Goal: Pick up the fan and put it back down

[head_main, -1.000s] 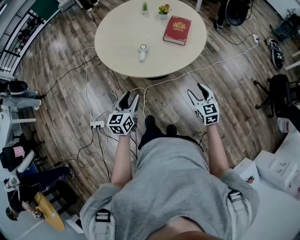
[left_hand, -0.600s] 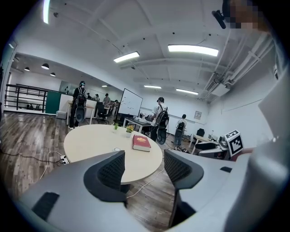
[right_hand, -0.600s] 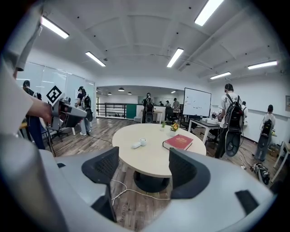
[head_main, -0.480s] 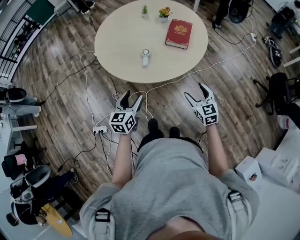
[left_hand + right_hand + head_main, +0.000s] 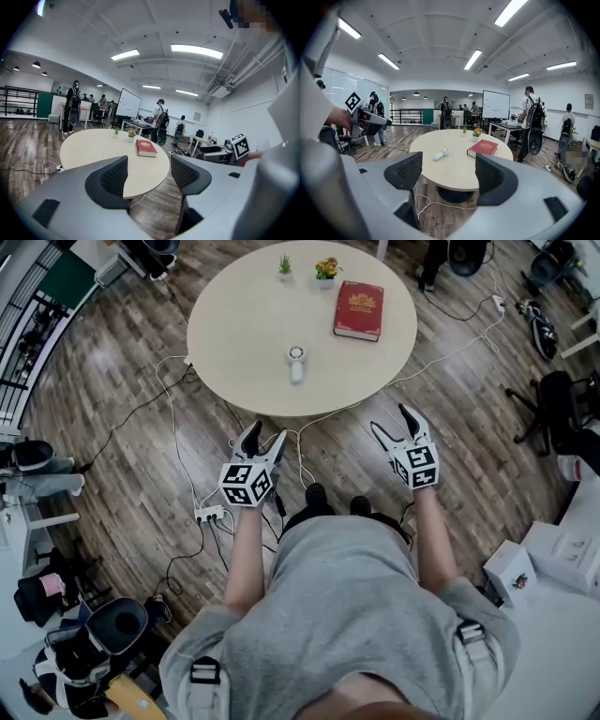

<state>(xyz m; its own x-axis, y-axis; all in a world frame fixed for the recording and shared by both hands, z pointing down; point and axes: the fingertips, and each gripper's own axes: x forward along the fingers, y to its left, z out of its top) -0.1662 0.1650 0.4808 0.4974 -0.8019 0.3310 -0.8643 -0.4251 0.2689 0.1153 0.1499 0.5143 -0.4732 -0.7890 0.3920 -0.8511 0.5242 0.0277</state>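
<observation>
The left gripper [image 5: 266,434] has its jaws opening, with nothing between the ribbed pads, only floor and counter edge showing through the gap. The right gripper [image 5: 392,420] holds its jaws spread wide, with nothing between them either. Both hang over the wood floor [image 5: 122,381] at the middle of the head view, well apart from each other and short of the near edge of the round beige counter [image 5: 234,324]. The fan [image 5: 296,363] lies flat on the counter at the upper centre of the frame, close to that near edge and touched by neither gripper. It is a small white handheld one, with a round head at its far end and a short stubby handle pointing toward the person. Up and right of it lies a red book [image 5: 358,310] with a gold emblem on the cover, its lettering too small to read. Two small potted plants [image 5: 327,267] stand at the far rim. Open counter surface lies on every side of the fan. White cables [image 5: 300,460] loop over the floor between the counter and the person's feet, running to a power strip [image 5: 210,514] at left centre. A dark office chair [image 5: 555,413] stands at the right edge, and white boxes [image 5: 511,568] sit at the lower right.
</observation>
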